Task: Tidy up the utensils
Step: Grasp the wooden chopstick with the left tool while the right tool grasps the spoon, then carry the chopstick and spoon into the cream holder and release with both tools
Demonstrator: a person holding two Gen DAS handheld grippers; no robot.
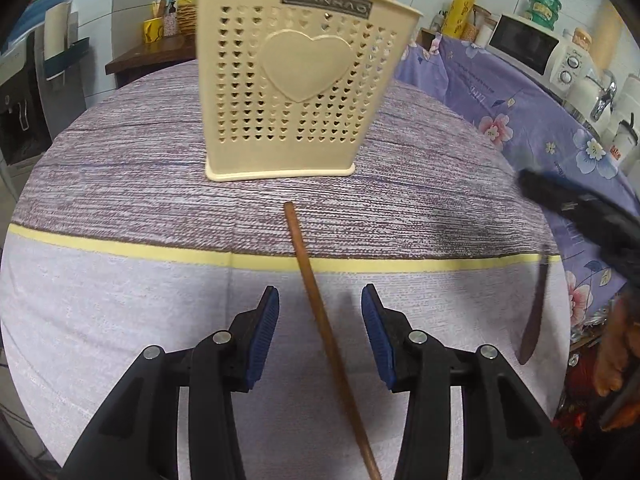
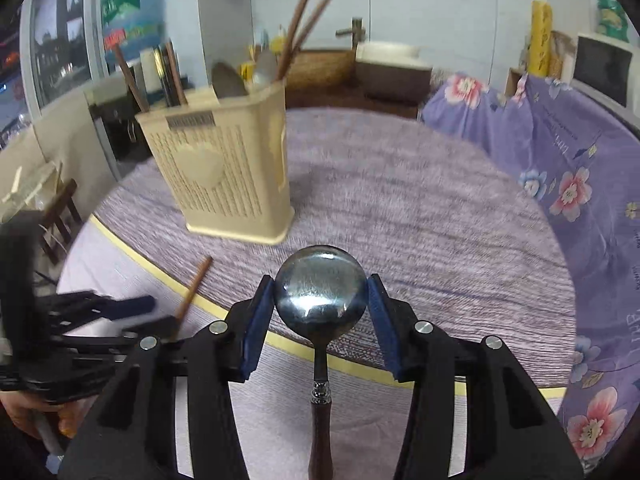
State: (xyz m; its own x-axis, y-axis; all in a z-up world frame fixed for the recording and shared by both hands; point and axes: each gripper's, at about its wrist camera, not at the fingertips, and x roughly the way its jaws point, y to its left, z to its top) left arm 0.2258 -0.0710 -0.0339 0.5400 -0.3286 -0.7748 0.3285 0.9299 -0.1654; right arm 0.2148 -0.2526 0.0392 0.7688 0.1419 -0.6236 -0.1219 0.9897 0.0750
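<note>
Open cloth on the bench (image 2: 420,208) ran right of the holder (image 1: 296,80), nothing in the way there. The holder's top was crowded with upright chopsticks (image 2: 298,28) and spoons, and one loose chopstick (image 1: 320,312) lay between the left claw (image 1: 320,336) fingers.

Even indoor light, fisheye warp, motion blur

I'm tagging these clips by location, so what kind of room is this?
Most likely a home kitchen or dining area. A microwave and a tap stand along the tiled wall, and a cream utensil holder with chopsticks and spoons sits on a cloth-covered table.
</note>
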